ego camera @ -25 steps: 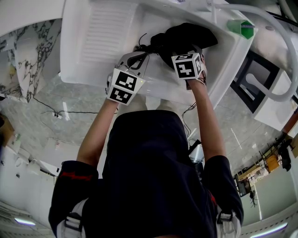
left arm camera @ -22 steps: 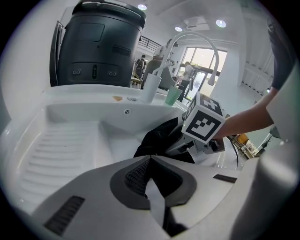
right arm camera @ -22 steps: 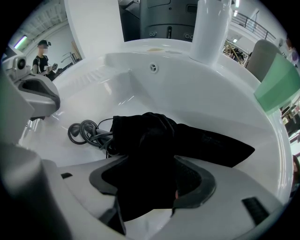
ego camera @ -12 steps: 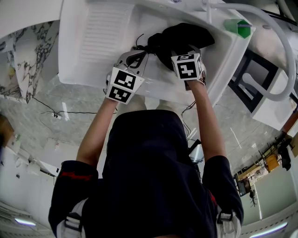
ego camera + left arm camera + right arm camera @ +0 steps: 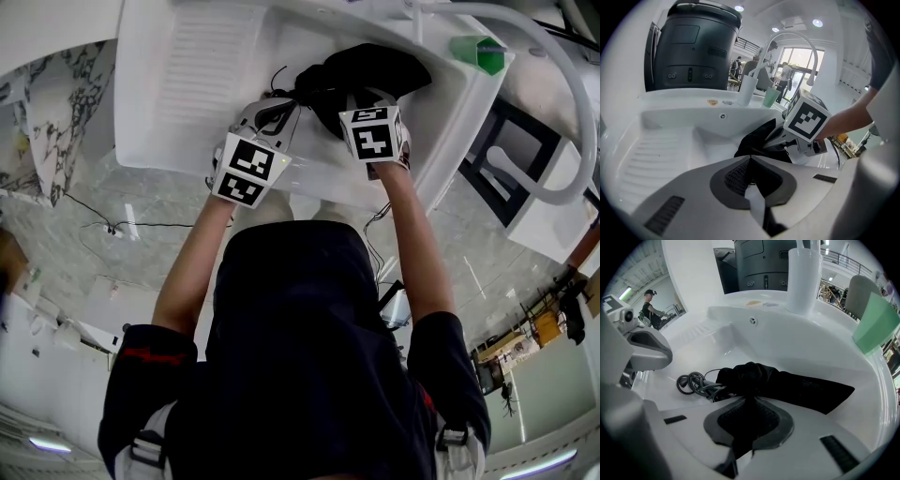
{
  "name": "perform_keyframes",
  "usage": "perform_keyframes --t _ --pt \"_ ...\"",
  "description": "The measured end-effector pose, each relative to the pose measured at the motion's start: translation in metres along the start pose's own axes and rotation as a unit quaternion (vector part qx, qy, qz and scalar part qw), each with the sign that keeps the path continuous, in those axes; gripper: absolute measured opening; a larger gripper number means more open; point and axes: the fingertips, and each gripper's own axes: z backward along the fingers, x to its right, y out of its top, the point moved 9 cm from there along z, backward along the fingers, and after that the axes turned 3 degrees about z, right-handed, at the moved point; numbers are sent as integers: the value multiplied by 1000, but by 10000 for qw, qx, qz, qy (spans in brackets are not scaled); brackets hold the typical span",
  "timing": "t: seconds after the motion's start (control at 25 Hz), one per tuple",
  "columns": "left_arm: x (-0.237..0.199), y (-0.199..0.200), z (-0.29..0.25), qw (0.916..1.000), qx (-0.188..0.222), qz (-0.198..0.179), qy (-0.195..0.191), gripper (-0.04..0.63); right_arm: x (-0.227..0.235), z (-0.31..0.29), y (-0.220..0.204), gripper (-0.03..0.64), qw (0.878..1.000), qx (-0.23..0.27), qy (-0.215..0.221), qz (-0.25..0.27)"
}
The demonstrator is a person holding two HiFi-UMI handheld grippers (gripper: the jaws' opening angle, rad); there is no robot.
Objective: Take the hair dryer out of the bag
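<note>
A black cloth bag (image 5: pixel 370 73) lies in the white sink basin (image 5: pixel 187 84). A coiled dark cord (image 5: pixel 693 382) spills from its left end. The hair dryer's body is hidden. My right gripper (image 5: pixel 749 404) points steeply down at the bag (image 5: pixel 797 383), and its jaws are closing with a fold of black cloth pinched between the pads. In the head view the right gripper (image 5: pixel 364 101) sits at the bag's near edge. My left gripper (image 5: pixel 751 163) is shut, with nothing showing between its pads. It hovers left of the bag (image 5: pixel 757 140), close to the cord (image 5: pixel 279 89).
A green cup (image 5: pixel 874 324) and a white cup (image 5: pixel 802 275) stand on the sink's back rim, beside a curved white faucet (image 5: pixel 799 42). A dark appliance (image 5: pixel 689 47) stands behind. A ridged drainboard (image 5: pixel 211 56) lies left of the basin.
The right gripper has edged slightly further onto the bag, which looks a little more bunched. The left gripper has barely moved.
</note>
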Motion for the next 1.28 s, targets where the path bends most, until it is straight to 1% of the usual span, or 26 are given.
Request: perform_keyframes --t 0.24,0.4,0.52,0.64,0.72,0.84,0.92,1.04,1.28 --pt "4 3 -9 9988 -175 -446 -105 12 2 0 0 48 9999 90 29 -61" --pt "4 8 -12 9983 -237 -506 -174 12 4 2 -1 46 9997 85 11 -234" --pt "3 10 -18 9951 -395 -891 -163 14 8 4 0 46 9994 126 3 -318" --pt "7 10 -25 9904 -563 -1224 -296 16 11 5 0 46 9991 153 30 -393" --pt "8 10 -30 9882 -650 -1331 -386 38 13 5 1 46 9990 161 44 -417" --pt "9 12 -36 9872 -715 -1337 -492 93 15 5 0 46 9988 179 64 -444" --pt "9 13 -40 9862 -749 -1385 -511 105 17 6 0 46 9988 201 65 -450" --pt "11 11 -46 9810 -889 -1629 -556 121 19 7 0 46 9985 251 59 -474" --pt "25 6 -64 9672 -1123 -2125 -818 133 25 9 -1 46 9981 310 79 -527"
